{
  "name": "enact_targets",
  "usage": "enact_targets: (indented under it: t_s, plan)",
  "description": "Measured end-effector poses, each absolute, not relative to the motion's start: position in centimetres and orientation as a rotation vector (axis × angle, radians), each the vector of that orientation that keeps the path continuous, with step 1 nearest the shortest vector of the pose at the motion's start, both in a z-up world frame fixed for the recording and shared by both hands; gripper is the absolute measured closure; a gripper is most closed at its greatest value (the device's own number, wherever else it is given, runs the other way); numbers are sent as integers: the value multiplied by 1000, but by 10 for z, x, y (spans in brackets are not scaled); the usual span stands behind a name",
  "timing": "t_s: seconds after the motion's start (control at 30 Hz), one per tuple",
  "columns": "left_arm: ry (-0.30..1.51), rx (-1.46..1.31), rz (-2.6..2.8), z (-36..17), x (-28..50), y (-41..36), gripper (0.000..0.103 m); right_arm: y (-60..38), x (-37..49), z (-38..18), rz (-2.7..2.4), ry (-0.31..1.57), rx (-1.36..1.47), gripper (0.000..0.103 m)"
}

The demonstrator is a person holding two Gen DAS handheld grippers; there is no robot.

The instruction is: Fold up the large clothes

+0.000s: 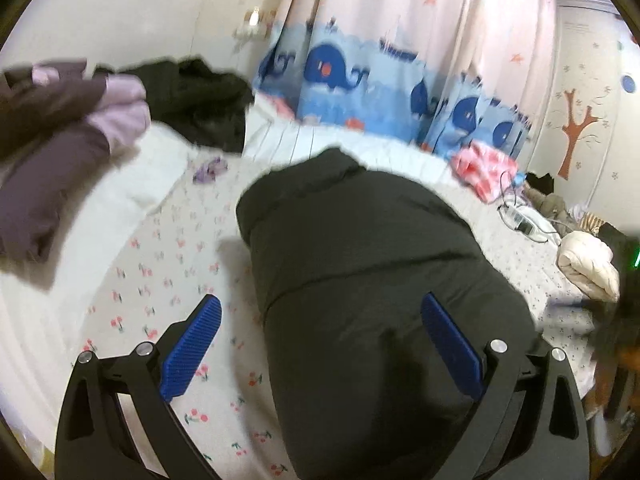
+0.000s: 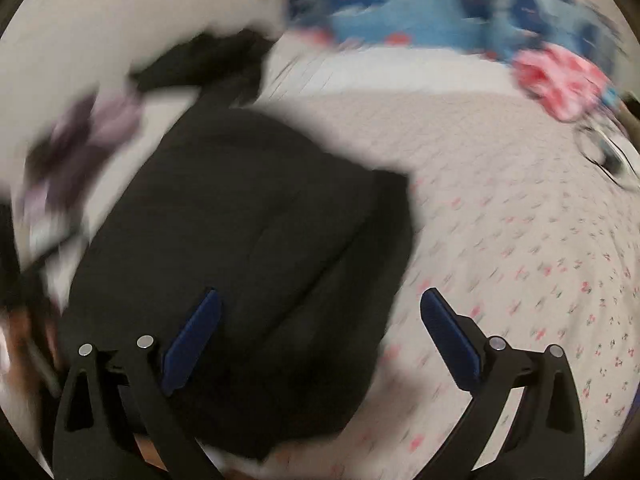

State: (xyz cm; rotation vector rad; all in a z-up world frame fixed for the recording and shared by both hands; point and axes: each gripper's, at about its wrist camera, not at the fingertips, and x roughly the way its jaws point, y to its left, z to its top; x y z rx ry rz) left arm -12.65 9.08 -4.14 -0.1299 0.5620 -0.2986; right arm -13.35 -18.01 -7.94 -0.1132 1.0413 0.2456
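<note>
left gripper (image 1: 320,316) hangs w/ its blue pads spread wide, holding nothing, above the near end of the black coat (image 1: 368,280). right gripper (image 2: 320,312) is also spread wide & empty, above the coat's right edge; its view is badly smeared, so detail there is weak.

the black coat lies on the bed (image 1: 160,272), already in a thick, puffy bundle, long axis running away from the viewer, one end rolled toward the whale curtain (image 1: 352,76). looks mostly folded, prob only needs a tidy or a final press.

what could go wrong: the padding is springy, so w/ nothing pinning it the top layer may puff up & slide open. a pinch w/ pads this far apart could catch just the top layer & drag the fold apart. the near end sits close to the bed's edge, so a push that way might tip it off.

around it: a purple garment (image 1: 44,152) & a dark garment (image 1: 200,100) heaped at far left, a small purple scrap (image 1: 210,168) just beyond the coat, pink cloth (image 1: 484,168) & a tangle of cables (image 1: 520,216) at far right, a cream padded roll (image 1: 588,268) at right. none touch the coat; the bed beside it is bare.
</note>
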Motion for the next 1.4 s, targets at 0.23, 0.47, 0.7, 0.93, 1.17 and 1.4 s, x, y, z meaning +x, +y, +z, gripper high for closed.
enact_targets:
  t_s: [0.23,0.47,0.7,0.93,1.17,1.4]
  plan:
    - [638,-89,-316,-49,-138,88,7,-205,-163,-87,241,1020,73,7]
    - [802,-86,-364,-48,-175,78,7,-221,-210,-70,153,842,178,6]
    - [842,-50,-348,-45,-188,61,7,-175,-212,-54,209,784,134,6]
    - [957,-51,-356,-67,-182,62,7,-178,-220,-76,232,900,132,6]
    - [899,-92,-344,-32,-177,66,7,-203,-199,-20,137,785,137,6]
    - [994,-58,-346,-48,-152,46,7,-187,-157,-75,191,1013,123,7]
